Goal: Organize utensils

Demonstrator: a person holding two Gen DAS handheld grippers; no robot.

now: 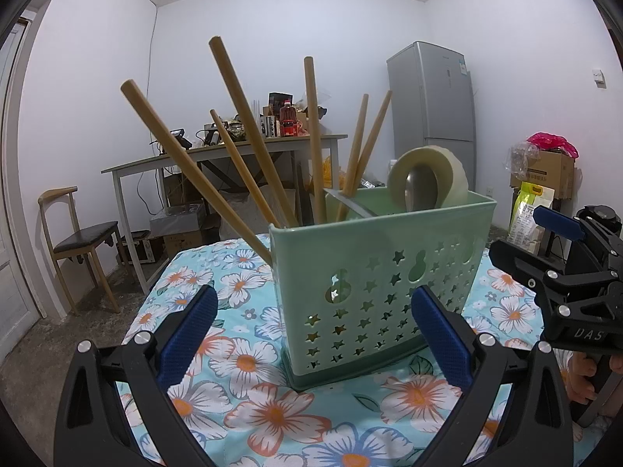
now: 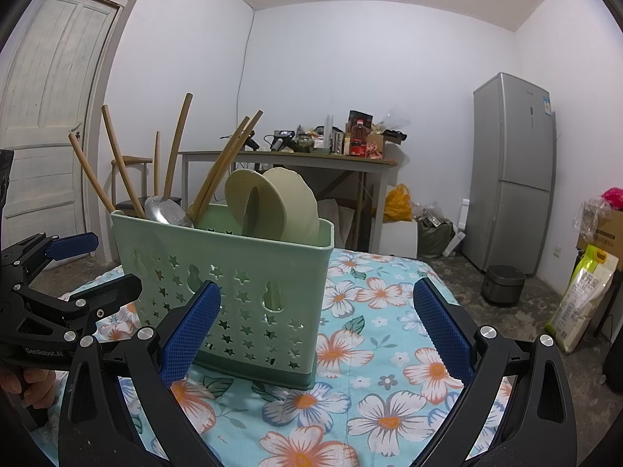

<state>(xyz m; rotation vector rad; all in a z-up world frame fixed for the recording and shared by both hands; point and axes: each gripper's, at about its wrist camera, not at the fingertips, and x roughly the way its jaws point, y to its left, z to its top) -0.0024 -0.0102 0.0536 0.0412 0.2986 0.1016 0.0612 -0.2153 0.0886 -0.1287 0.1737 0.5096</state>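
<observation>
A pale green holder (image 1: 389,272) with star-shaped holes stands upright on the floral cloth. Several wooden chopsticks (image 1: 249,132) lean out of its left compartment. A cream ceramic spoon (image 1: 432,175) and a metal spoon (image 1: 418,190) stand in the right one. My left gripper (image 1: 315,292) is open just in front of the holder, with nothing between its blue pads (image 1: 190,330). In the right wrist view the holder (image 2: 249,292) sits left of centre. My right gripper (image 2: 317,286) is open and empty near its right corner. Each gripper shows in the other's view: right gripper (image 1: 518,231), left gripper (image 2: 117,260).
The floral cloth (image 2: 389,350) covers the surface under the holder. Behind stand a cluttered table (image 2: 296,155), a wooden chair (image 1: 78,233), a silver fridge (image 2: 510,171), a white door (image 2: 50,116), a rice cooker (image 2: 502,284) and boxes and bags (image 1: 545,179).
</observation>
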